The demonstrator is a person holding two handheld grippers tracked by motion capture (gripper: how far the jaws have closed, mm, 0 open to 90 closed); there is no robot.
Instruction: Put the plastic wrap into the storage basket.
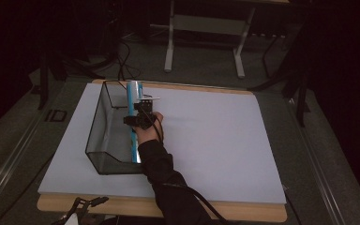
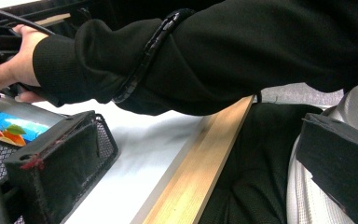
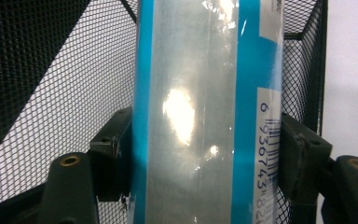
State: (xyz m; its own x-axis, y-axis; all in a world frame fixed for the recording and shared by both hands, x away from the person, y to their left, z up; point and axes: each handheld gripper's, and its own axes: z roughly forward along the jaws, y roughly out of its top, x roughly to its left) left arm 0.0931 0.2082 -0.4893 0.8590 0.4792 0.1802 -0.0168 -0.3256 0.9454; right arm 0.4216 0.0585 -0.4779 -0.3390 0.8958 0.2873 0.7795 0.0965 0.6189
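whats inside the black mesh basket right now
A long blue and silver packet lies along the right wall of the mesh basket, clamped by the right gripper. The hand and sleeve cover the packet's near end.

a white-legged table frame (image 1: 204, 35) stands on the floor beyond the table.

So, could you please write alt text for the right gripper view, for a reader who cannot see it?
The right claw is shut on a long blue and silver packet with a barcode down one side, one black jaw pressed against each edge. Behind it is the black mesh basket, with the pale table surface beyond.
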